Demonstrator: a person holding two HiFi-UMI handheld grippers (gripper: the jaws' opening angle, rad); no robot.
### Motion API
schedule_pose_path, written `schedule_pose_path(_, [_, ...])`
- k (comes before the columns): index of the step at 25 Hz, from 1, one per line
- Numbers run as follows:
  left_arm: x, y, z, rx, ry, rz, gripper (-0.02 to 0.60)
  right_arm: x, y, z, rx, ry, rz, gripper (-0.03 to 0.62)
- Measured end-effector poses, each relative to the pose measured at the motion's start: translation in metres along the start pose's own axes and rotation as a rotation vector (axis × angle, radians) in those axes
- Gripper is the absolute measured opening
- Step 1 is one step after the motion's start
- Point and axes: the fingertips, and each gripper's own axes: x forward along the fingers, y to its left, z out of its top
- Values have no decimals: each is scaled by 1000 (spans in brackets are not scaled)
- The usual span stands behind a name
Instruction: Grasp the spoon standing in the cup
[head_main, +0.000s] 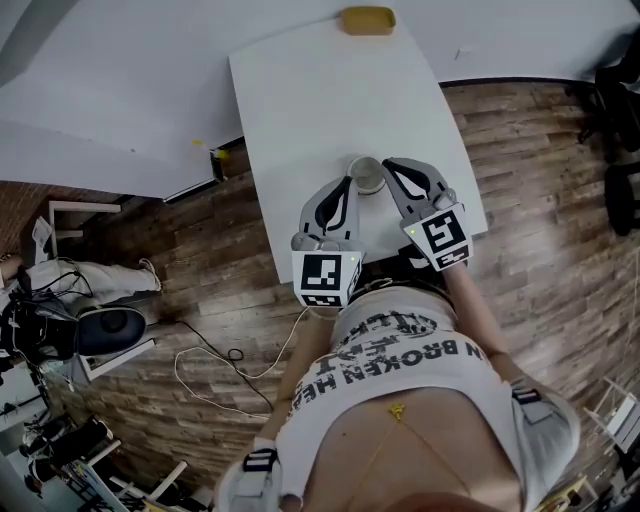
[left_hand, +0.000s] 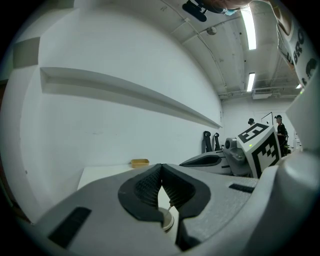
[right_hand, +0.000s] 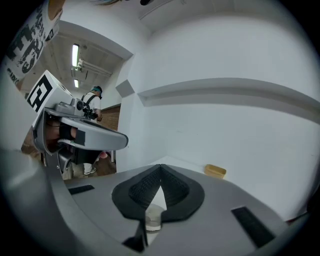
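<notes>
While both pairs of jaws stand closed and empty, the left gripper (head_main: 349, 184) and right gripper (head_main: 388, 166) flank the small pale round cup (head_main: 367, 176) near the front edge of the white desk (head_main: 300, 90). Its thin spoon handle (left_hand: 171, 205) barely shows. Best to open one pair, straddle the handle, and close gently.

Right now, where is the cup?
In the head view, the cup sits on the white table near its close edge, between the tips of the left gripper and the right gripper.

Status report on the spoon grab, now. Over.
Shut and empty: left hand-held gripper, right hand-held gripper. Untouched: spoon, standing in cup between them. Nothing blocking.
</notes>
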Motion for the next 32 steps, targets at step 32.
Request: schedule_pose_path(32, [-39, 25, -23, -47, 54, 190, -5, 41, -43, -123, 161, 313, 26, 8])
